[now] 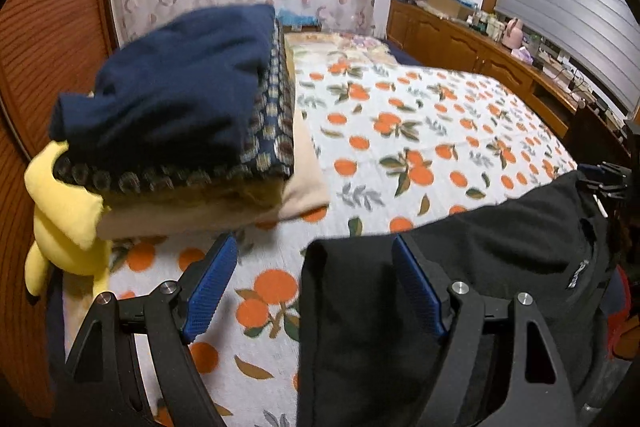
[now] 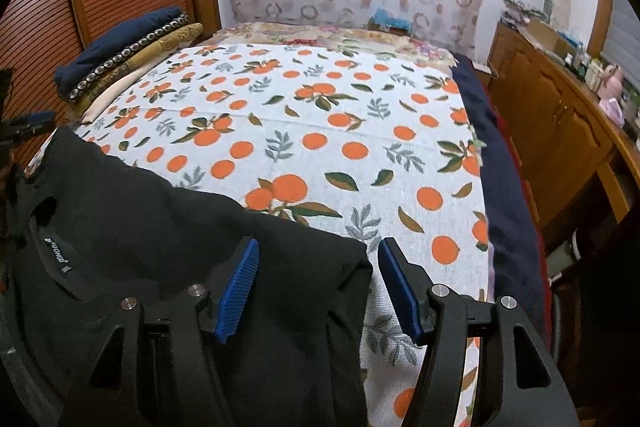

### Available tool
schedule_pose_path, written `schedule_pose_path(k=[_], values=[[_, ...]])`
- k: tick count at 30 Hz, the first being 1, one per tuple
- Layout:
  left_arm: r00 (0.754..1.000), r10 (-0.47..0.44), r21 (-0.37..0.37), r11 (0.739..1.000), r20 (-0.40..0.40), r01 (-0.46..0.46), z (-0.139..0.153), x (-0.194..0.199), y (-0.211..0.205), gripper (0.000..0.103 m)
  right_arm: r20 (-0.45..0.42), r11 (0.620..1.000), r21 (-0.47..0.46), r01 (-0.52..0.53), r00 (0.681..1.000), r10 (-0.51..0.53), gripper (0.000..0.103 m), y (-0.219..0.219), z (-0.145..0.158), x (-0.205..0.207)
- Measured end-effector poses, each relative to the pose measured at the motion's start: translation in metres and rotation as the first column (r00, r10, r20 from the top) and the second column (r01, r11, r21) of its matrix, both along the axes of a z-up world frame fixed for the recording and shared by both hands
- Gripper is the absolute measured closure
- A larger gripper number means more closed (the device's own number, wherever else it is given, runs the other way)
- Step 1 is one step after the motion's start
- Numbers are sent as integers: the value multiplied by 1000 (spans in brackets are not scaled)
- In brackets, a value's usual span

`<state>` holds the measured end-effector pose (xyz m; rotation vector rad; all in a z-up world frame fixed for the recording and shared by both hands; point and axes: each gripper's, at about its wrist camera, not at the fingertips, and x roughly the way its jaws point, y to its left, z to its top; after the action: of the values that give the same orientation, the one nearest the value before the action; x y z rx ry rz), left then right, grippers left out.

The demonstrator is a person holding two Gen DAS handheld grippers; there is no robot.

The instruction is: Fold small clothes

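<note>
Here, left to right, as I read my two wrist views. At the bed's left edge, against the ribbed wooden panel (image 1: 48, 39), sits a stack of folded clothes (image 1: 180, 115): navy on top, then a dotted navy layer, an ochre one and a cream one, with a yellow plush toy (image 1: 60, 211) just beside it at the near left.

My left gripper (image 1: 312, 283) stands wide, holding nothing; its right pad overlaps the left edge of the black garment (image 1: 500, 247) and its left pad is over the bare orange-print bedsheet (image 1: 400, 131).

The garment lies at the near edge of the bed, its long axis running roughly across that edge from one gripper to the other, neckline toward me. I judge that the coming fold depends on this: each gripper is at one side edge, so neither is clearly the nearer.

My right gripper (image 2: 316, 283) is moderately open; its left pad is over the garment's right edge, its right pad over the sheet, and the cloth is not pinched.

Inside the neckline is a white-lettered brand label (image 2: 56, 253), upside down from my side; I cannot read it with confidence.

Along the bed's right edge run a navy blanket border (image 2: 508, 195) and a wooden cabinet (image 2: 560, 131).
</note>
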<state>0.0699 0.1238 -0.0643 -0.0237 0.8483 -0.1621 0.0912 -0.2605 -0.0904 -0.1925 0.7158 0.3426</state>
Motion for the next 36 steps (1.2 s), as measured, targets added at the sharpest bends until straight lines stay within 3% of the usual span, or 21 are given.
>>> schedule_pose_path(k=[7, 17, 19, 23, 27, 30, 36], values=[[999, -18, -23, 1000, -46, 17, -18, -5, -2, 23, -35, 1000, 14, 6, 999, -5, 37, -4, -8, 1], [989, -119, -119, 987, -83, 108, -21, -6, -12, 72, -31, 1000, 16, -14, 999, 15, 38, 2, -13, -2], [986, -142, -133, 983, -88, 129, -20, -8, -14, 80, -21, 999, 2, -38, 999, 38, 46, 7, -14, -7], [980, -186, -134, 975, -75, 175, -13, -15, -21, 87, -40, 994, 49, -97, 994, 99, 85, 9, -15, -15], [982, -190, -145, 971, 7, 189, 11, -29, -24, 91, 11, 994, 61, -89, 996, 88, 91, 5, -7, -28], [978, -182, -172, 965, 98, 197, 44, -43, -24, 91, 103, 991, 100, -89, 992, 78, 92, 0, 20, -51], [939, -192, -177, 953, 285, 248, 126, -63, -26, 92, 299, 991, 90, -100, 952, 69, 93, -8, 88, -102]])
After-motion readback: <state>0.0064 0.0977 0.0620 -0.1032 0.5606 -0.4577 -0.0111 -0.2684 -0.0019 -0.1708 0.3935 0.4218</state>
